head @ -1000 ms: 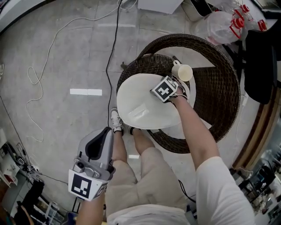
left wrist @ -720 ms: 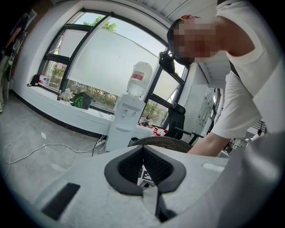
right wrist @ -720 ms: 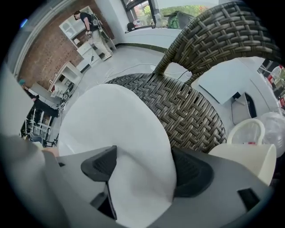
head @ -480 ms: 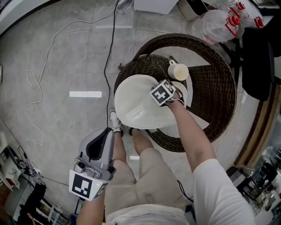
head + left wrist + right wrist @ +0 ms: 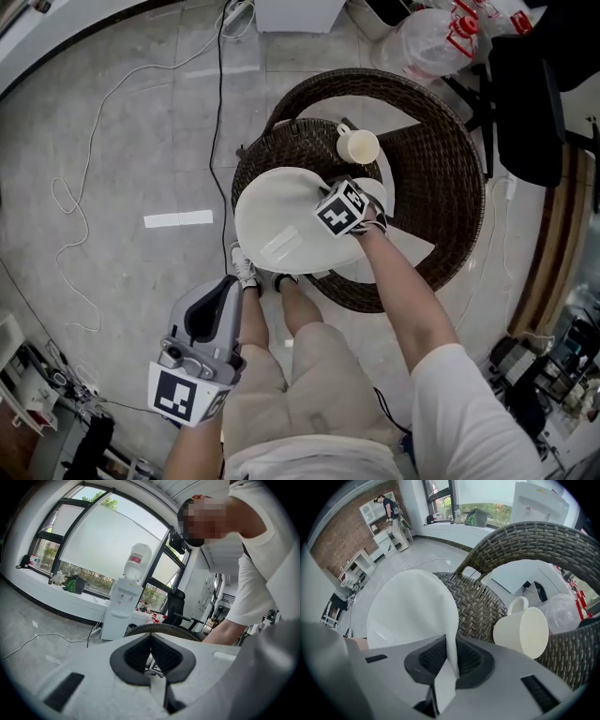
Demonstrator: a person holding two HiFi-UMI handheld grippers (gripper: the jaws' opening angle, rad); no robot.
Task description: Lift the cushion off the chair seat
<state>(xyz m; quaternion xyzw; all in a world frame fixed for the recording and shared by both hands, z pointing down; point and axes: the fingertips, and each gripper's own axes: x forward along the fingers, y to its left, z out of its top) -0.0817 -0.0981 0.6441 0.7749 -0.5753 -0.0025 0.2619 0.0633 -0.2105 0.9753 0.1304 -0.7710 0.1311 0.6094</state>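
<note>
the right gripper (image 5: 449, 663), its jaws having just been closing, is pinching the edge of the white cushion (image 5: 281, 220), which is lying tilted over the wicker chair (image 5: 450, 187) seat beside a mug (image 5: 359, 147); the left gripper (image 5: 151, 654) is hanging clenched, empty

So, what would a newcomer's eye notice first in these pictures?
First the big white cushion over the dark wicker chair at the centre of the head view. Its edge is pinched in the right hand-held gripper, whose jaws have just been closing. Next comes the cream mug on the wicker beside it.
</note>
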